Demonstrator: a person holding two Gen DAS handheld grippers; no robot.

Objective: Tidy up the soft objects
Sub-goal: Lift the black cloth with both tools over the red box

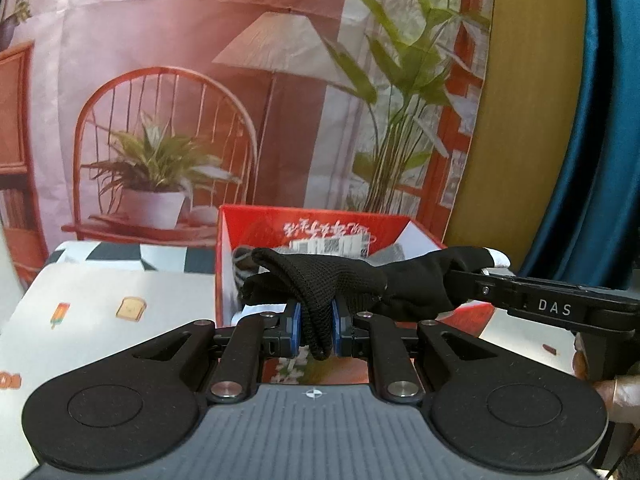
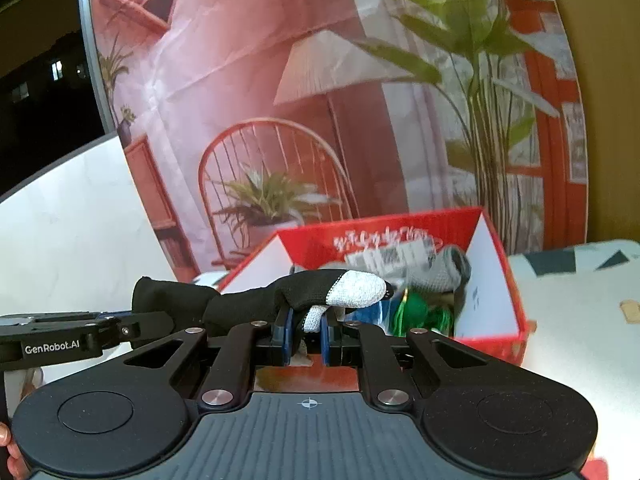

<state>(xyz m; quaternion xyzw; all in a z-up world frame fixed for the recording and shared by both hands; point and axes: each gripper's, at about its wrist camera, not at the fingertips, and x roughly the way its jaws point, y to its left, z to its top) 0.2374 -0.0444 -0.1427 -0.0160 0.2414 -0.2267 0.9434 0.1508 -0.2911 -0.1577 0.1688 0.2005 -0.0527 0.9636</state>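
Black glove (image 1: 340,280) clamped at both ends by left gripper (image 1: 316,330) and right gripper (image 2: 306,330).
Right wrist view alone shows green yarn (image 2: 416,312) in red box (image 2: 500,280), plus "GenRobot.AI"; left shows "DAS".

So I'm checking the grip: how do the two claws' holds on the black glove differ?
The left claw pinches the black glove at its plain black knit end; the right claw pinches a white-tipped finger. Left's fabric droops below its pads; right's does not. Both are shut on it, holding it before the red box.

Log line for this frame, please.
left gripper: shut on black glove | right gripper: shut on same glove's white-tipped end | glove stretched between them, in front of red box
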